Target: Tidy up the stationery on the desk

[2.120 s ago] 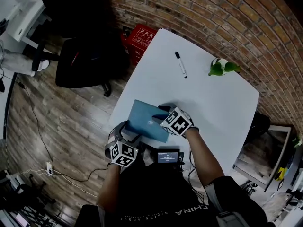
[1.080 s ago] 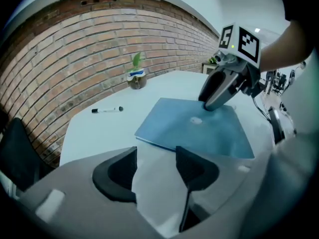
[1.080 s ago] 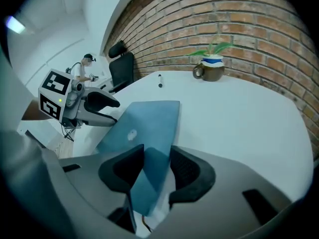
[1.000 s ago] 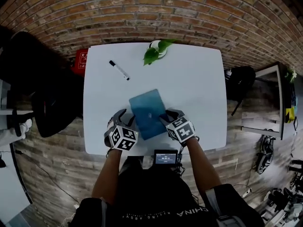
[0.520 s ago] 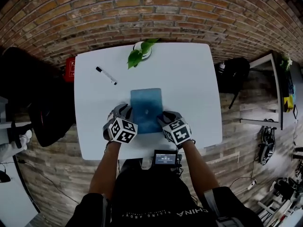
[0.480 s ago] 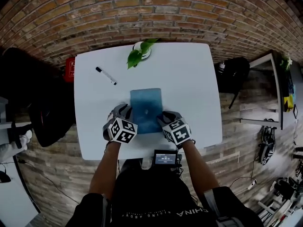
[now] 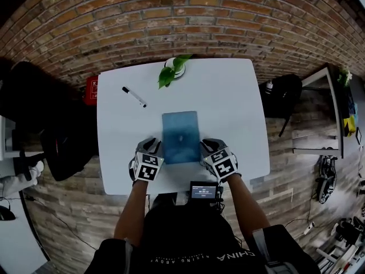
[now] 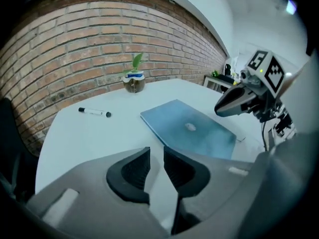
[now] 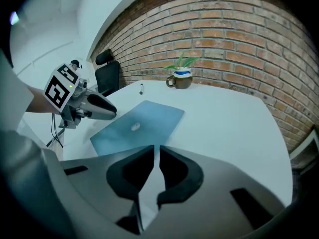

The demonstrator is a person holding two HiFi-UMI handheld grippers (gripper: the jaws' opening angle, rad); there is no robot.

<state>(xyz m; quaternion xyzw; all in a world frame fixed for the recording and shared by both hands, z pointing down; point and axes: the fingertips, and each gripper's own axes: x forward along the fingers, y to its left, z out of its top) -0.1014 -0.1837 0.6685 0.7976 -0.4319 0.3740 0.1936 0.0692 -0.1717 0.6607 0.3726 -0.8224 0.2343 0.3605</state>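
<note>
A closed blue laptop point(image 7: 181, 136) lies square in the middle of the white table point(image 7: 234, 96), also seen in the left gripper view point(image 8: 189, 128) and the right gripper view point(image 9: 137, 126). My left gripper point(image 7: 153, 146) sits just off its near left corner. Its jaws have just been closing and stand a narrow gap apart point(image 8: 156, 151) with nothing between them. My right gripper point(image 7: 206, 145) sits off the near right corner. Its jaws have just been closing to a sliver point(image 9: 156, 151), also with nothing between them. A black-capped marker point(image 7: 134, 96) lies at the far left.
A small potted plant point(image 7: 174, 68) stands at the table's far edge against the brick wall. A black office chair point(image 7: 40, 130) and a red box point(image 7: 91, 90) are left of the table. A small screen device point(image 7: 203, 190) hangs at the near edge.
The laptop, skewed a second ago, now lies straight. Both grippers have drawn slightly off its near corners and narrowed their jaws.
</note>
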